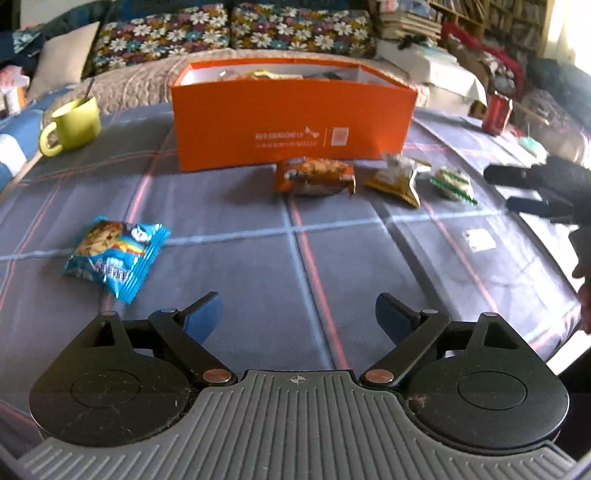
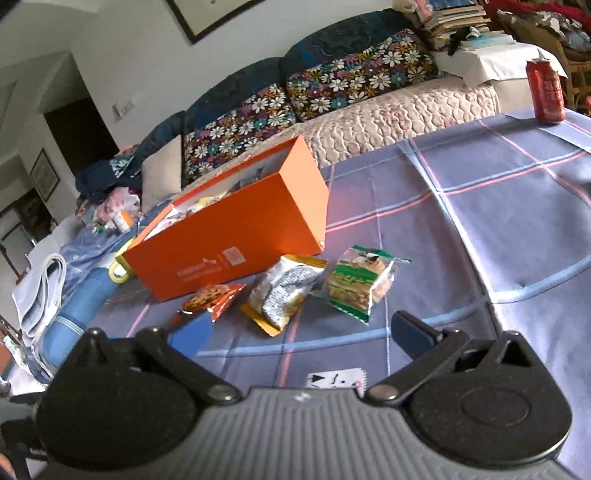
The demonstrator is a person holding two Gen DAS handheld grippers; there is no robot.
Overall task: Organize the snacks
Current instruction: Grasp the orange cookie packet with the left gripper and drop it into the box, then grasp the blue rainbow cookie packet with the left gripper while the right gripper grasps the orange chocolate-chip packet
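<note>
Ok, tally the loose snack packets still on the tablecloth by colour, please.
Blue foil cookie packet: 1
Orange foil cookie packet: 1
Gold-and-silver crinkled packet: 1
Green-and-white clear-wrapped biscuit packet: 1
Total: 4, all outside the orange cardboard box.

Green mug [image 1: 74, 123], red can [image 2: 546, 92], floral cushions [image 1: 229, 35].

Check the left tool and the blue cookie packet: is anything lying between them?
Nothing visible does. The left tool is open over bare checked cloth, and the blue cookie packet lies alone ahead to its left. The other packets sit farther off near the orange box.
</note>
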